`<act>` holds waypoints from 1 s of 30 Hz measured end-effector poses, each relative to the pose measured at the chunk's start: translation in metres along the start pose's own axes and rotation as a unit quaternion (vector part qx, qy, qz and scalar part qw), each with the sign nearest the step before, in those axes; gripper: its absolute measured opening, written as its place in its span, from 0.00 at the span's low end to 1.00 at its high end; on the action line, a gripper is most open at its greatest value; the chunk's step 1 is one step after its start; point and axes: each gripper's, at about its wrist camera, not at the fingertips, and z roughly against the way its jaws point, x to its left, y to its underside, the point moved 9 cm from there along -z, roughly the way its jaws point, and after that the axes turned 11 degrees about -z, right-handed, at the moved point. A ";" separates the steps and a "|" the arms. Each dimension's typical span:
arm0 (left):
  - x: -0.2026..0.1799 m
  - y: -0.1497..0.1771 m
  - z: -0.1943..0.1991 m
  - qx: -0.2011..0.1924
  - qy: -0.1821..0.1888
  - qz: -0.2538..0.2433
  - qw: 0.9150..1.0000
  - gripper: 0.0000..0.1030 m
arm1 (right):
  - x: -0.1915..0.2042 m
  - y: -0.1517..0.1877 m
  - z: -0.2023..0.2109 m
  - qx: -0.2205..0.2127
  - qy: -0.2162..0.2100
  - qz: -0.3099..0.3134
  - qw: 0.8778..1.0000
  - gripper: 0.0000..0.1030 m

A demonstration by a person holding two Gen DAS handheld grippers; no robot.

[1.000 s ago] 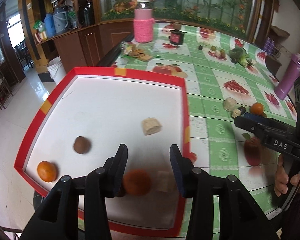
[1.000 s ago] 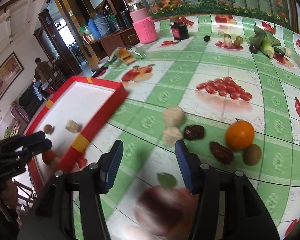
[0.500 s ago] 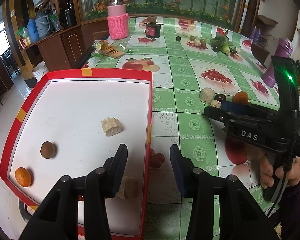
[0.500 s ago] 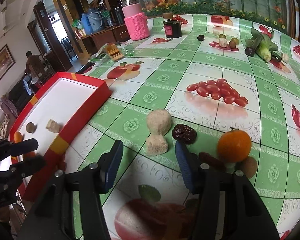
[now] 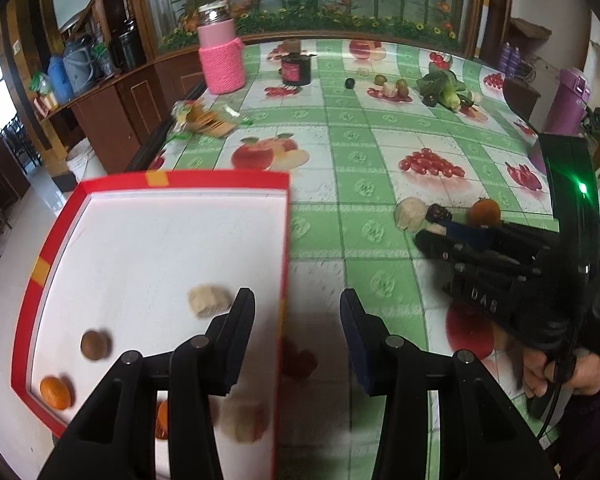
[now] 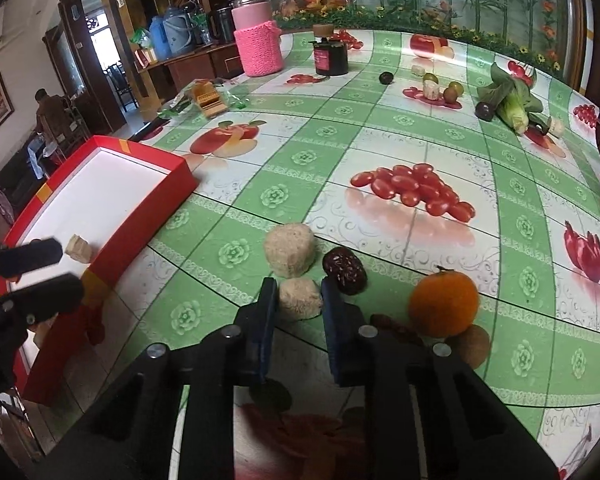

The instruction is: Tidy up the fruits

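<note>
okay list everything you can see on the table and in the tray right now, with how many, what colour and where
Tray: 1, red rim, white floor, table's left edge.
Oranges in tray: 2, orange, near corner; one half hidden.
Brown fruit: 1, brown, in tray.
Beige chunks in tray: 2, beige.
Beige chunks on table: 2, one between the right gripper's fingers.
Dark dates: 2, by the chunks.
Orange: 1, on table.
Kiwi: 1, brown, beside it.
Pink jar: 1, far edge.
Dark jar: 1.
Vegetables: green cluster, far right.
Left gripper: open.
Right gripper: around chunk.
</note>
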 end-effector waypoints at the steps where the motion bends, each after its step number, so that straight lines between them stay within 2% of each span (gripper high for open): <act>1: -0.005 -0.007 -0.002 -0.002 0.001 -0.008 1.000 0.43 | -0.004 0.000 0.001 0.000 0.006 0.000 1.000 0.24; 5: -0.029 -0.027 -0.016 -0.003 0.021 -0.039 0.999 0.43 | -0.022 -0.004 0.003 0.004 0.020 -0.020 1.000 0.24; 9: -0.045 -0.040 -0.034 0.000 0.042 -0.046 0.998 0.43 | -0.041 -0.008 0.006 0.001 0.038 -0.026 0.999 0.24; 15: -0.068 -0.053 -0.047 -0.002 0.075 -0.062 0.995 0.43 | -0.050 -0.011 0.007 0.007 0.034 -0.029 0.999 0.24; 23: -0.074 -0.060 -0.070 0.012 0.076 -0.068 0.995 0.43 | -0.065 -0.016 0.008 0.013 0.023 -0.066 0.997 0.24; 28: -0.078 -0.057 -0.078 0.018 0.083 -0.067 0.994 0.42 | -0.064 -0.016 0.008 0.012 0.025 -0.067 0.997 0.24; 30: -0.079 -0.057 -0.080 0.018 0.086 -0.067 0.994 0.36 | -0.064 -0.016 0.008 0.011 0.025 -0.068 0.997 0.24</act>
